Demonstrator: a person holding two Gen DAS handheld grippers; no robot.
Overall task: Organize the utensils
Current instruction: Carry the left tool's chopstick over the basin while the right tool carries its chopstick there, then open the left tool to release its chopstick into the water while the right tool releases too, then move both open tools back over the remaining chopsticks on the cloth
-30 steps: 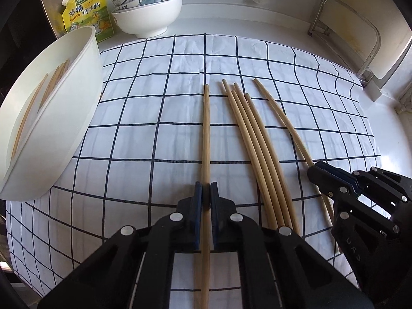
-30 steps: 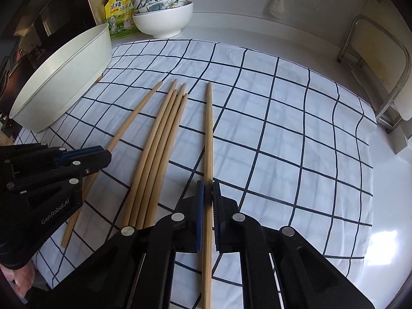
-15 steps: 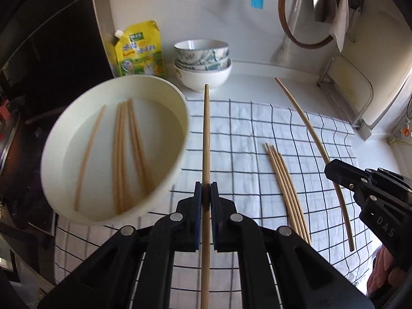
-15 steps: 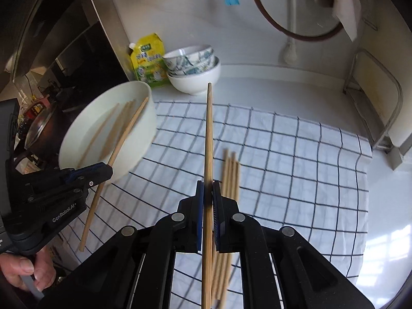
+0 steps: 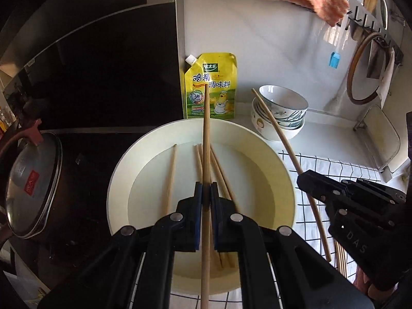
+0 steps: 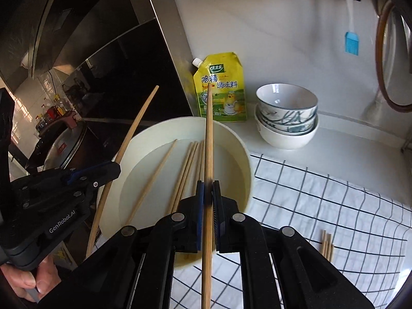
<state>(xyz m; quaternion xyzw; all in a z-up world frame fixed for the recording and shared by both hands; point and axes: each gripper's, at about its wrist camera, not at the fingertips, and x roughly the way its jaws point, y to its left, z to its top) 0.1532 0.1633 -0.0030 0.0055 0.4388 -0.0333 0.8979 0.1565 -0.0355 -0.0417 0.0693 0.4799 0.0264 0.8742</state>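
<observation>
My left gripper (image 5: 206,195) is shut on a wooden chopstick (image 5: 206,134), held over the wide cream bowl (image 5: 260,141). Several chopsticks (image 5: 170,177) lie inside the bowl. My right gripper (image 6: 208,193) is shut on another chopstick (image 6: 209,134), also above the bowl (image 6: 231,135). In the left wrist view the right gripper (image 5: 303,177) shows at right with its chopstick (image 5: 278,131). In the right wrist view the left gripper (image 6: 113,167) shows at left with its chopstick (image 6: 136,123). A few chopsticks (image 6: 327,244) remain on the checked cloth (image 6: 334,206).
A yellow seasoning pouch (image 5: 211,87) stands against the wall behind the bowl. Stacked patterned bowls (image 5: 280,113) sit to its right. A pot with a glass lid (image 5: 28,188) sits on the dark stove at left. A wire rack (image 5: 381,134) stands at far right.
Both grippers lifted their chopsticks off the cloth and carried them left and up; they now hang over the cream bowl.
</observation>
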